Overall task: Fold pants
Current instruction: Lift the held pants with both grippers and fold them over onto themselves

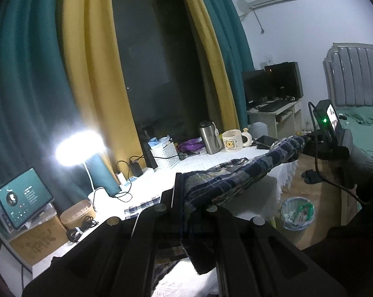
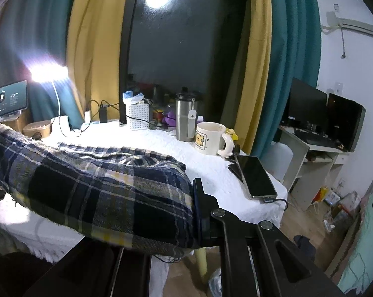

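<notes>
Holding plaid pants (image 2: pixel 107 185) stretched between both tongs, lifted just above the tabletop (image 2: pixel 211 170). Left tongs (image 1: pixel 186 198): clamped on one end of the cloth. Right tongs (image 2: pixel 196 212): clamped on the other end, fabric bunched against the one finger in view.

Progress, as I judge it: early. A further part of the pants lies flat on the tabletop behind the lifted span; no finished fold shows, so folding over and smoothing remain.

Containers, relative to the mug (image 2: pixel 211 138):
- mug itself: contents hidden
- steel tumbler (image 2: pixel 185 116), just beside: lidded, tea tag hanging
- white perforated basket (image 2: pixel 137 115), farther along: blue items (unclear)
- wastebin (image 1: pixel 297 212), on the floor below: lined, some litter
</notes>
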The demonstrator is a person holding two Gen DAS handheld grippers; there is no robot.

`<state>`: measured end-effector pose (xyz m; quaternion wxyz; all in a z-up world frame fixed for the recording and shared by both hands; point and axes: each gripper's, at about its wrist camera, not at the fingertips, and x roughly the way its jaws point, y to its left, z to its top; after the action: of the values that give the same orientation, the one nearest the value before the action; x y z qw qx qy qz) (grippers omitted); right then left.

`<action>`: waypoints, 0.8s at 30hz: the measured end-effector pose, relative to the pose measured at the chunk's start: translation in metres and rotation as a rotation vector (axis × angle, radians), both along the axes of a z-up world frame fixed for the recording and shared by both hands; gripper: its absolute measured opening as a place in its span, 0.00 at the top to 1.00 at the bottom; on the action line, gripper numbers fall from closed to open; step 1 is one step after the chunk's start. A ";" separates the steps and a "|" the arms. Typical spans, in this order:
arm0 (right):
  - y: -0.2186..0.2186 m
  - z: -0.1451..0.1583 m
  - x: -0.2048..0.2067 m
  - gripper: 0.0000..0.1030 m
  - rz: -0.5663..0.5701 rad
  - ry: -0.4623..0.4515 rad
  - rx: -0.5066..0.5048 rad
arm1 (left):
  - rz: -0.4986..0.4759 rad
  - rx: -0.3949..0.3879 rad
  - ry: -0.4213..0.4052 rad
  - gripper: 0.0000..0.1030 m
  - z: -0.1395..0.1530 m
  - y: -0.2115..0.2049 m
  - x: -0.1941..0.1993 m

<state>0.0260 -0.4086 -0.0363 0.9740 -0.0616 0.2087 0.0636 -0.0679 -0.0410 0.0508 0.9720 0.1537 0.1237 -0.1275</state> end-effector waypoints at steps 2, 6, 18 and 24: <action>0.000 0.002 -0.003 0.89 -0.003 -0.006 0.005 | -0.004 0.002 -0.002 0.99 0.001 0.001 0.000; 0.003 0.006 0.000 0.89 -0.002 -0.012 0.008 | 0.007 -0.009 0.008 0.99 -0.001 0.006 0.006; 0.017 0.017 0.045 0.89 0.012 0.007 0.014 | 0.062 -0.091 0.105 0.99 -0.023 0.030 0.059; 0.028 0.021 0.071 0.89 0.005 0.020 0.005 | 0.065 -0.097 0.125 0.99 -0.024 0.042 0.086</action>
<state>0.0970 -0.3805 -0.0151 0.9718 -0.0592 0.2181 0.0673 0.0182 0.0014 0.0272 0.9723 0.0940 0.1827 -0.1110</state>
